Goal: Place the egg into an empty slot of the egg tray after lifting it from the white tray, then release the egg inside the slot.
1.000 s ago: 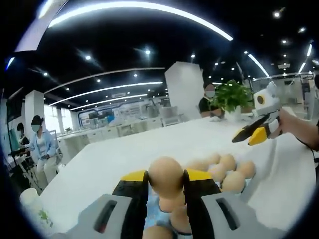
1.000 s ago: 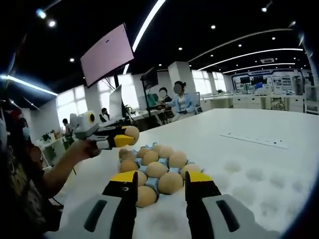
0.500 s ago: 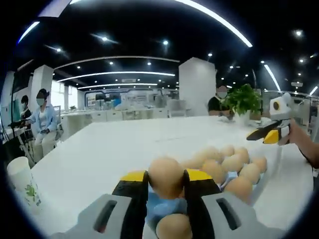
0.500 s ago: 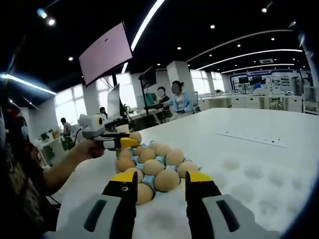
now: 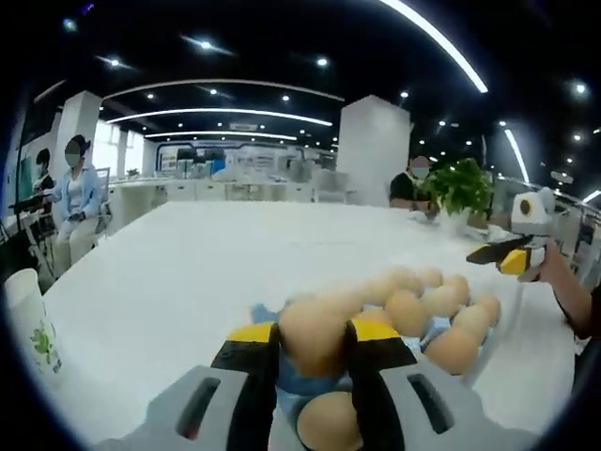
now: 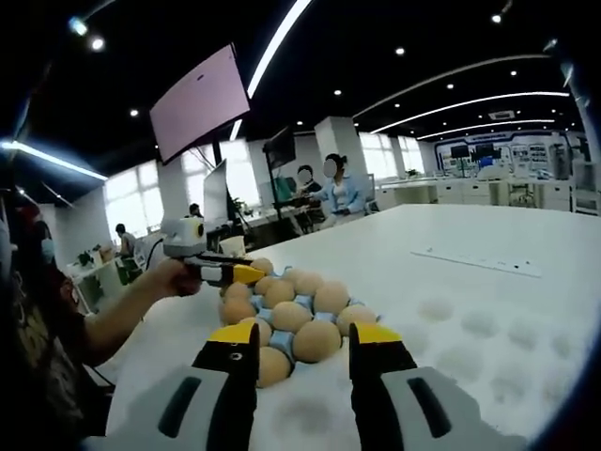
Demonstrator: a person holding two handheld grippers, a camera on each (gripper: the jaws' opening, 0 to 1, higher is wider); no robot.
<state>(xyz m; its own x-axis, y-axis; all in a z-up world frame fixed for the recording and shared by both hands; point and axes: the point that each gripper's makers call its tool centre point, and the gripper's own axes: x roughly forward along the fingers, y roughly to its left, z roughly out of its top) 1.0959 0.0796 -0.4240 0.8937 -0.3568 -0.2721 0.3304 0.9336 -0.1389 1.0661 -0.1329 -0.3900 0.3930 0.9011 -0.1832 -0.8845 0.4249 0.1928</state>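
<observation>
Egg clamped in your left gripper [image 5: 313,340], right over the egg tray [image 5: 424,331]

Your left jaws are squeezing the egg [image 5: 311,331] just above the blue tray's rows of brown eggs on the white table [image 5: 188,254]. Your right gripper [image 6: 302,349] has its jaws spread with nothing between them, sitting low near the tray's closest eggs, with the white tray [image 6: 479,348] off to its side.

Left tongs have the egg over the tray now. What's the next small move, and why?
Probably lower the left tongs a little toward a blue slot of the egg tray before opening. The egg is clamped between the jaws above the tray's near end, with other eggs packed close by, so releasing from this height might knock them.
</observation>
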